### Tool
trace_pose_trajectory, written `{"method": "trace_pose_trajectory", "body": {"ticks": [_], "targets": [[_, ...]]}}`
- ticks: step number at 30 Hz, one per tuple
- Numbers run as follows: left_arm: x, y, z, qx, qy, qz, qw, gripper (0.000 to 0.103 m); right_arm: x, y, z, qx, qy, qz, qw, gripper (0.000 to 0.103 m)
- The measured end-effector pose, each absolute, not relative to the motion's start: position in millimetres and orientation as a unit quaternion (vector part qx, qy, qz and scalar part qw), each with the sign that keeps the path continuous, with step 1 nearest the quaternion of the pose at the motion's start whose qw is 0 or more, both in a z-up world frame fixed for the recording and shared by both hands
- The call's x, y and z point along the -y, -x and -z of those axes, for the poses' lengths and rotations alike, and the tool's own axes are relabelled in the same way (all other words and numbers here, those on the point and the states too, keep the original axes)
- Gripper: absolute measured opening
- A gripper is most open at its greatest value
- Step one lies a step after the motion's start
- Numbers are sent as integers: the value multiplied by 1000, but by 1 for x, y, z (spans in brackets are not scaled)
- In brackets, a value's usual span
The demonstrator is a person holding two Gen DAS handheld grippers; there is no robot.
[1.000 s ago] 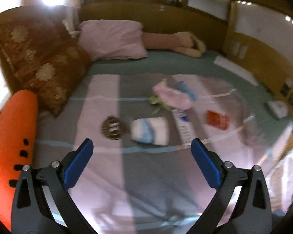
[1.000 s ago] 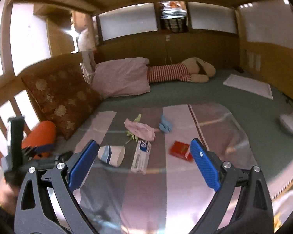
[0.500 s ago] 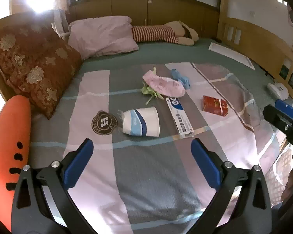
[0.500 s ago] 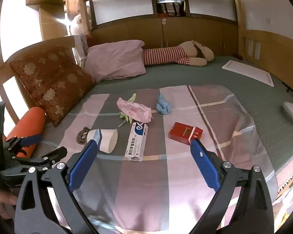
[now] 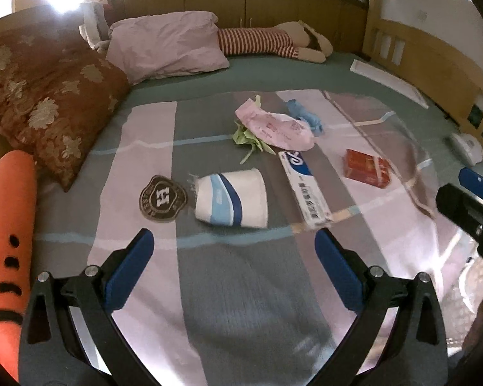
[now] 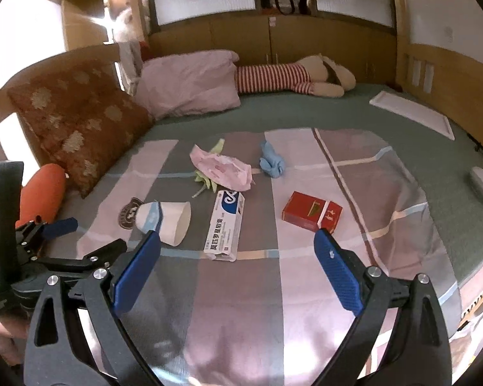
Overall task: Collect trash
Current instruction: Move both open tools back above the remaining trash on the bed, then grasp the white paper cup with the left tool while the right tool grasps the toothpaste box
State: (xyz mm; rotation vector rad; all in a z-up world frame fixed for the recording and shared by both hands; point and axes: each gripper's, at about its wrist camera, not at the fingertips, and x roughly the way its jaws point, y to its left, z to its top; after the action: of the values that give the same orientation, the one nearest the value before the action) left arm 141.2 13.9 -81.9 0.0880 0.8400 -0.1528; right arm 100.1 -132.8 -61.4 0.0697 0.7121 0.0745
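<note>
- The trash lies loose on the striped pink-and-grey blanket that covers the near part of the bed; none of it looks collected yet, and no bin or bag is clearly in view, so the task seems to be at its very start.
- Nearest the blanket's front edge, a white paper cup with blue bands lies on its side, just beside a dark round embroidered patch that belongs to the blanket.
- Beside the cup lies a long white-and-blue toothpaste box, flat, and further toward the right edge a red cigarette packet, apart from the box.
- Behind these, toward the blanket's far edge: a crumpled pink plastic wrapper resting over a scrap of green paper, and a wadded blue cloth or glove just beside them.
- The left gripper hovers spread wide and empty just short of the cup, which I judge the likely first pick.
- The right gripper is likewise spread and holding nothing, above the blanket's front.
- All six pieces remain to be gathered.
</note>
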Motion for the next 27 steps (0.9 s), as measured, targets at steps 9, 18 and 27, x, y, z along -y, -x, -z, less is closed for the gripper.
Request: {"method": "trace_pose_trajectory", "body": {"ticks": [9, 18, 27], "targets": [[-7, -212, 139, -444, -44, 76, 892, 100, 137, -151, 97, -391, -58, -28, 918, 94], [2, -253, 171, -468, -32, 80, 880, 82, 131, -188, 127, -412, -41, -23, 910, 94], [-57, -230, 97, -406, 3, 13, 914, 82, 93, -236, 174, -450, -17, -26, 892, 94]]}}
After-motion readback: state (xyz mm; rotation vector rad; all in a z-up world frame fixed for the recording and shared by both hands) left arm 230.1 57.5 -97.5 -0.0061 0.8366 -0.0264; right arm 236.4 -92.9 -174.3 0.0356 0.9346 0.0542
